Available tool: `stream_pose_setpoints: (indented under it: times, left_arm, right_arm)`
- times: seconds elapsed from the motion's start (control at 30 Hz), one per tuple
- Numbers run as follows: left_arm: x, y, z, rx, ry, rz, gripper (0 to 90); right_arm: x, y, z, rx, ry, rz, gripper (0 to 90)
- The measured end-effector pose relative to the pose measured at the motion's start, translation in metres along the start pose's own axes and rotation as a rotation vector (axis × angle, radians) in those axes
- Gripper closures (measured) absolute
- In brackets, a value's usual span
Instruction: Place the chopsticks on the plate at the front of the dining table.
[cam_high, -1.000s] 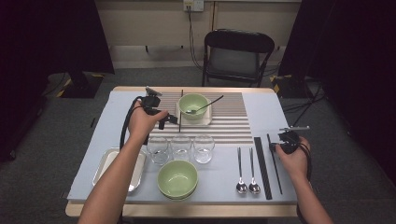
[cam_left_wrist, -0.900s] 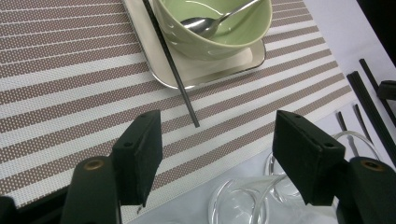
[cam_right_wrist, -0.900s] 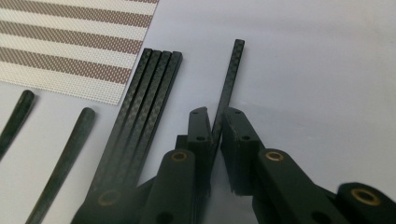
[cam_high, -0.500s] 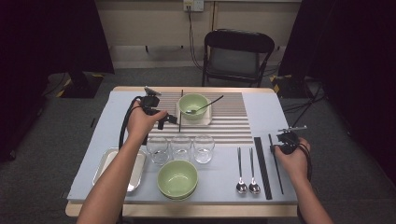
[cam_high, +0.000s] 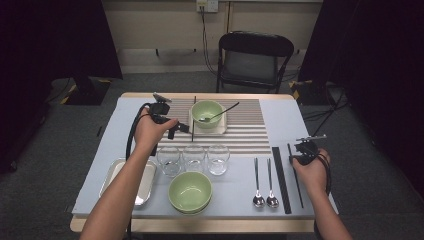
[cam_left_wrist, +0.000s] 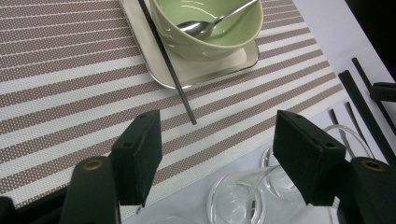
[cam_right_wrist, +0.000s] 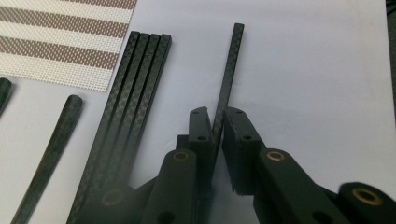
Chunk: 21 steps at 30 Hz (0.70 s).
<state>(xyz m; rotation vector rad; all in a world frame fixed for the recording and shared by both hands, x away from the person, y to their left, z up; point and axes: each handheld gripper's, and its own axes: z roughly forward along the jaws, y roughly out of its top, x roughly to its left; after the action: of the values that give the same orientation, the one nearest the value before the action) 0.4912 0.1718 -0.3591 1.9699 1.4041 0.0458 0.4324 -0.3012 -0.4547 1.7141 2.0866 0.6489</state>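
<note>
A place setting takes shape on the desk (cam_high: 100, 150): one chopstick (cam_left_wrist: 166, 60) already lies across the small tray (cam_left_wrist: 205, 74) beside the green bowl (cam_left_wrist: 210, 25), a spoon (cam_left_wrist: 212, 23) inside. The right gripper (cam_right_wrist: 218, 122) pinches a second, single chopstick (cam_right_wrist: 229, 70) just beside the bundled spares (cam_right_wrist: 130, 102); it has yet to be carried over. The left gripper (cam_left_wrist: 217, 140) hovers with jaws spread above the striped mat (cam_left_wrist: 70, 93).

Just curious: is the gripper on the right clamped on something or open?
Shut: the right gripper pinches a single black chopstick between its jaws.
</note>
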Motion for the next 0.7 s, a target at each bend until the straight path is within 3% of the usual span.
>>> stream_pose_setpoints:
  times: [0.07, 0.23, 0.33, 0.7]
  left_arm:
    - [0.000, 0.000, 0.000, 0.001, -0.001, 0.004, 33.0]
    - [-0.001, 0.000, -0.001, 0.000, -0.008, 0.006, 33.0]
    - [0.000, 0.000, 0.000, 0.001, -0.003, 0.009, 32.8]
    - [0.002, 0.001, 0.004, 0.017, -0.011, 0.020, 32.2]
  right_arm:
    - [-0.003, -0.001, 0.000, -0.004, 0.016, 0.049, 84.0]
    - [-0.005, 0.000, 0.000, -0.004, 0.015, 0.083, 86.6]
    - [-0.008, -0.001, 0.000, -0.005, 0.040, 0.119, 86.7]
    - [-0.013, 0.002, 0.000, 0.003, 0.078, 0.142, 86.9]
